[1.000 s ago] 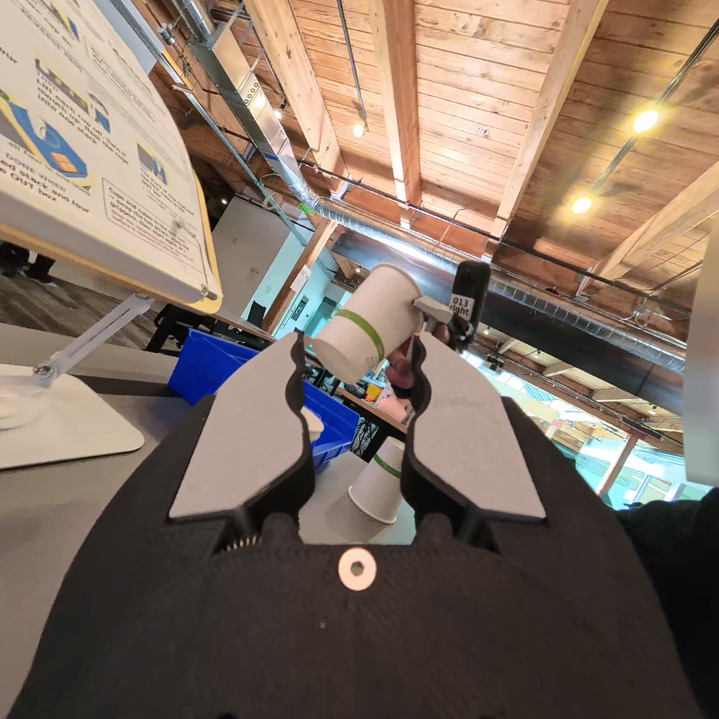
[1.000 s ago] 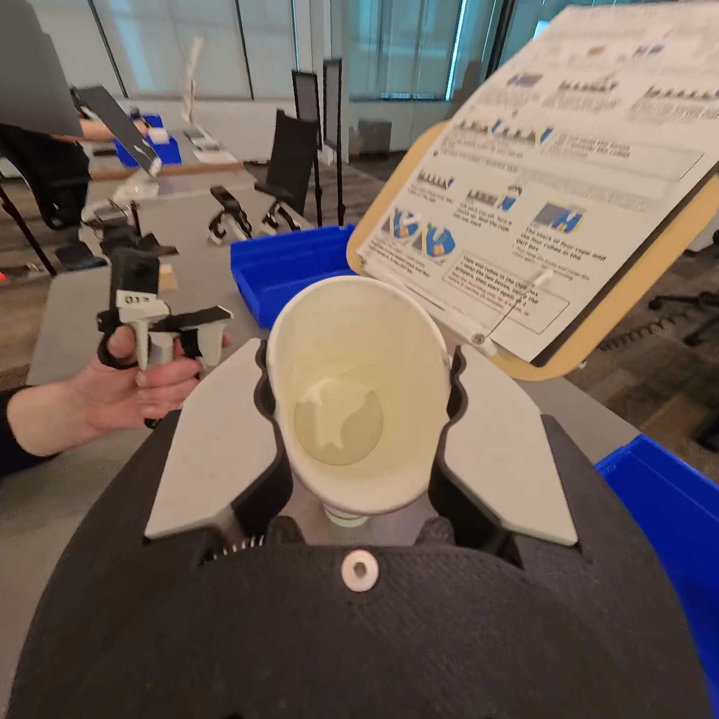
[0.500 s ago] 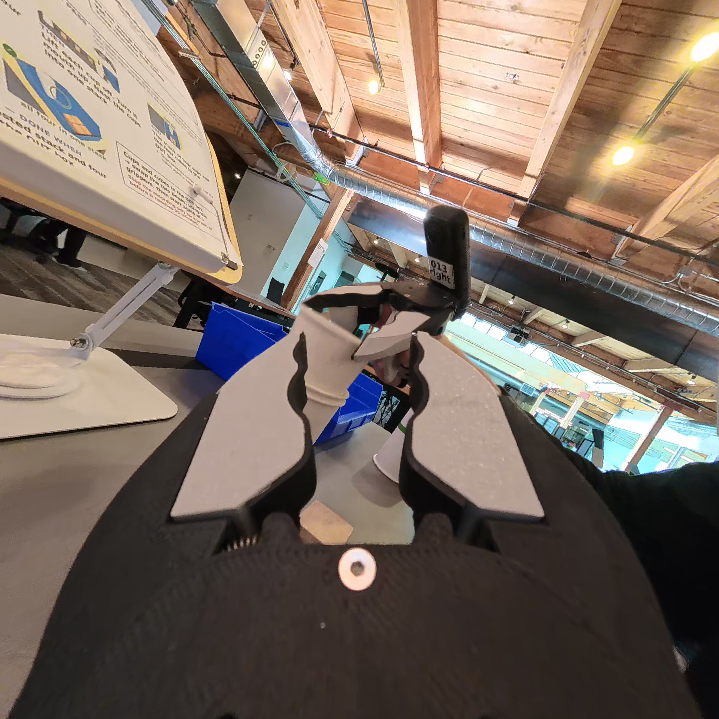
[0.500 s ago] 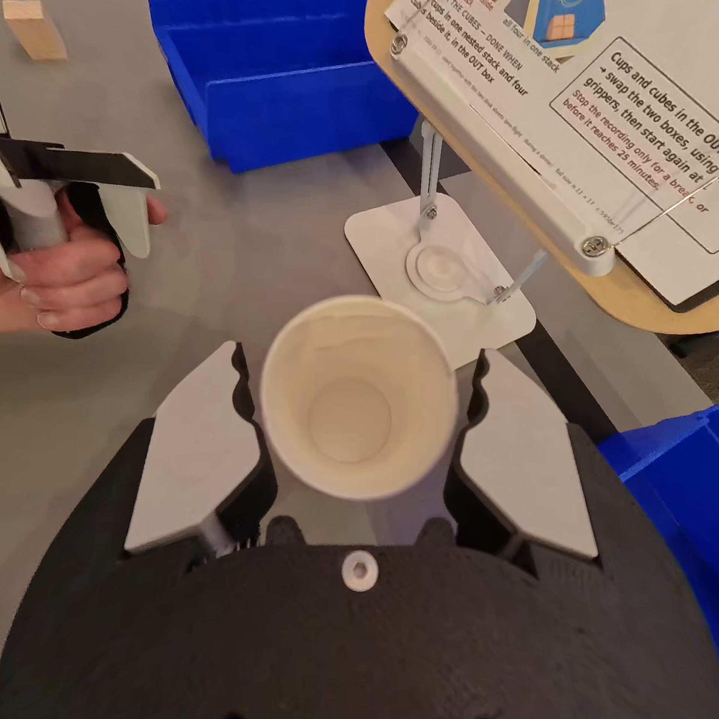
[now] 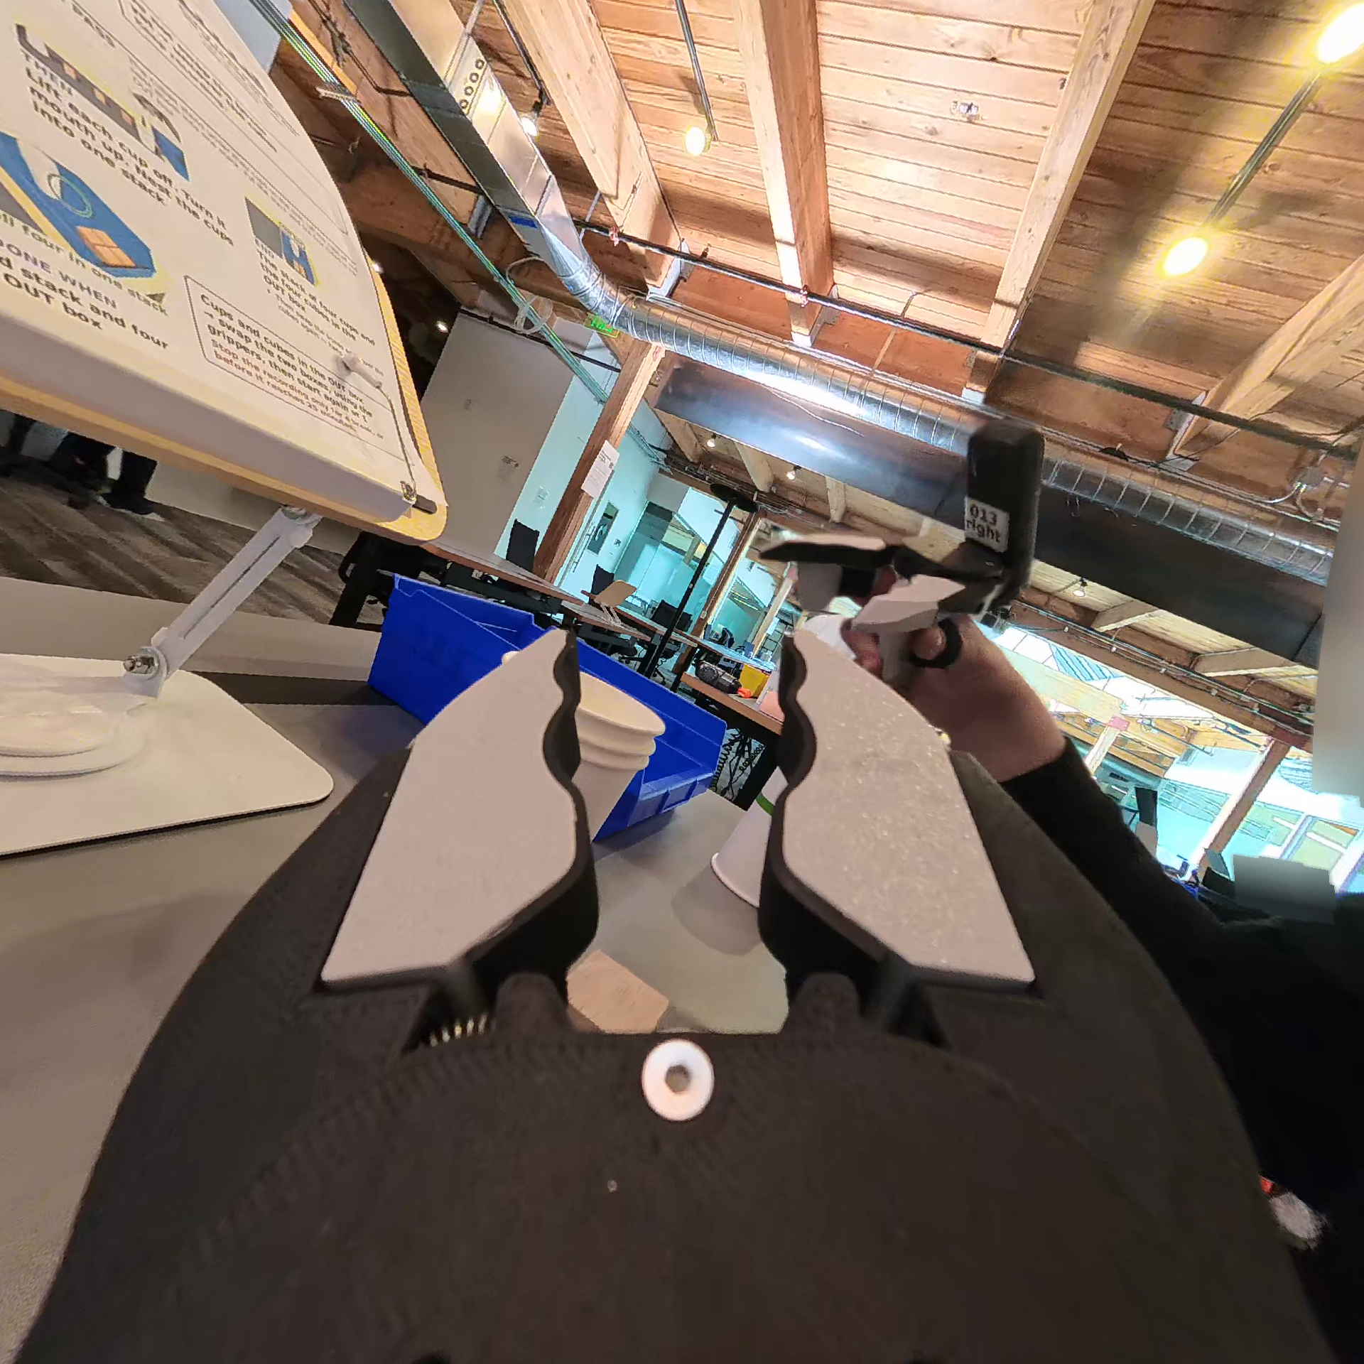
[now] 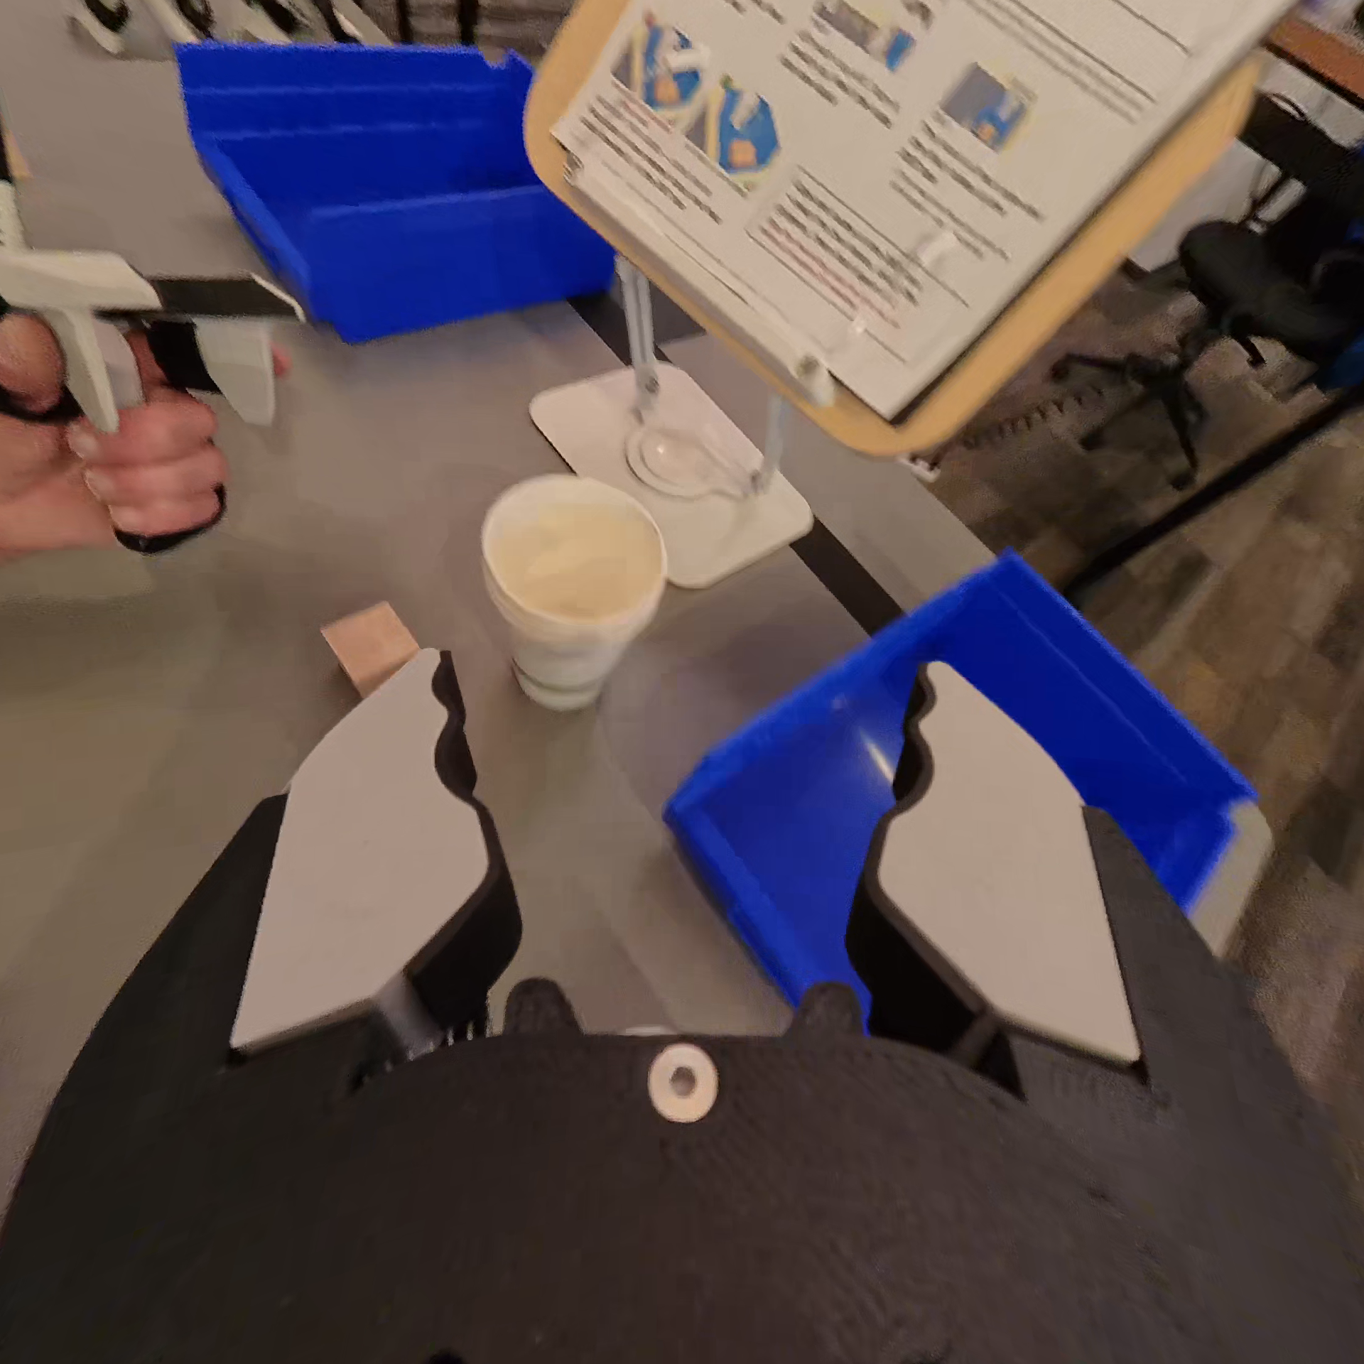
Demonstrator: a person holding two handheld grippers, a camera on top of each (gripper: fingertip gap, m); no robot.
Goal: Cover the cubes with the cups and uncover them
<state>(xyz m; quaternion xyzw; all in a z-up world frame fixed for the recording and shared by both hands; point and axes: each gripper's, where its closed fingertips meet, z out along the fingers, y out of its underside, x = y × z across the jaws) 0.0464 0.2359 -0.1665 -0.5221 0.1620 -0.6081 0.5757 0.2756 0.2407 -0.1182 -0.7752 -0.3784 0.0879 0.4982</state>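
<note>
Right wrist view looks down on the grey table [image 6: 221, 738]: a nested stack of white cups [image 6: 572, 590] stands mouth-up, near the white base of the instruction board [image 6: 908, 170]. Stack interior looks cream and bare, though the frame is blurry. A wooden cube [image 6: 367, 641] sits just beside the stack, uncovered. Right gripper [image 6: 679, 738] has its fingers spread wide, nothing between them, above the table. Near blue bin [image 6: 1033, 664] shows only blue inside where visible; far blue bin [image 6: 369, 170] likewise.

Left wrist view sits low and tilted up, mostly wooden ceiling. It alone shows an upside-down white cup [image 5: 742, 849] with a green band on the table, half hidden by a finger. Left gripper [image 5: 675, 694] is also parted, holding nothing; the cube [image 5: 616, 993] lies between its finger roots, the stack [image 5: 612, 745] beyond.
</note>
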